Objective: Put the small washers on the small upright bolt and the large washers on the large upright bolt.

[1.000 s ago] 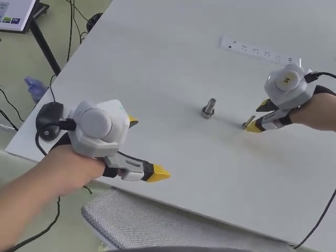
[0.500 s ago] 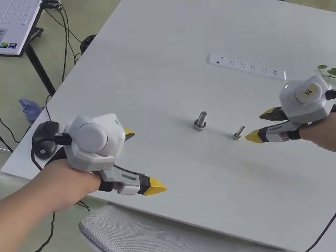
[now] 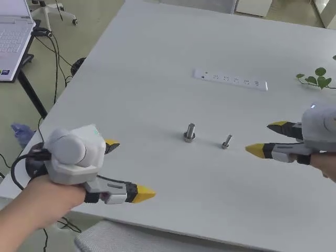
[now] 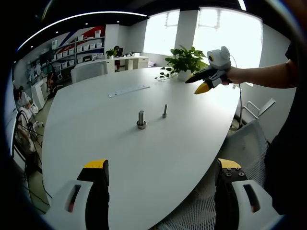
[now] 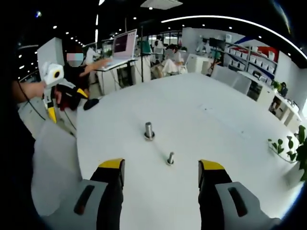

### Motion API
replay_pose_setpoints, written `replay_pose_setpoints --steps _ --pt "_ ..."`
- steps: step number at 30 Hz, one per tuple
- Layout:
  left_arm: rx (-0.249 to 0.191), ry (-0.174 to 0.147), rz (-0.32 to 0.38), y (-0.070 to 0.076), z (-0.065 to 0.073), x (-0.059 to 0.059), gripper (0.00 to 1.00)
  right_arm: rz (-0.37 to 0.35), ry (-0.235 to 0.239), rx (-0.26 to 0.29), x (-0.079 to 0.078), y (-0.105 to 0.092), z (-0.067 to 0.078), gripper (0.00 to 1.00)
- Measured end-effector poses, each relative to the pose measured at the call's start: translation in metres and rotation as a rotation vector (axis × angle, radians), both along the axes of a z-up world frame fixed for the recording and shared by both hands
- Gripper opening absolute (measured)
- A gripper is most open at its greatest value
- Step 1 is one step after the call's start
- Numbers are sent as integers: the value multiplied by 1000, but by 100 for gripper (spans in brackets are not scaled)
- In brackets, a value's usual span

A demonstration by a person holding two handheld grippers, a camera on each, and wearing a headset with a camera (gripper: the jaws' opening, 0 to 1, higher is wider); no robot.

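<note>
No legible text or labels (anywhere)

Bare bench [image 3: 157, 68] on every side of large bolt [image 3: 189, 133] and small bolt [image 3: 226, 142], near each other; power strip [image 3: 230, 80] well beyond.

Shiny metal large bolt [image 3: 189, 132], matt table [image 3: 157, 73]
</note>
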State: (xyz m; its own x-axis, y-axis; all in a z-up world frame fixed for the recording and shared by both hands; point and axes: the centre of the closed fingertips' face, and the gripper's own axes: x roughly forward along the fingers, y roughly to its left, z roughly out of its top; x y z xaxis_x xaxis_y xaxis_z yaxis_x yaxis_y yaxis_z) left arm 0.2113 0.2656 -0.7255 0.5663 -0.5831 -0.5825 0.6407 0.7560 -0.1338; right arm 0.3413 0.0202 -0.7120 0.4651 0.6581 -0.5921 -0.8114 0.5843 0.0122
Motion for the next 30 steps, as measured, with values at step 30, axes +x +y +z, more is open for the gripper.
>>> replay_pose_setpoints --steps 30 --pt "-55 -64 56 11 -3 -19 93 -171 -40 209 -98 -48 -17 100"
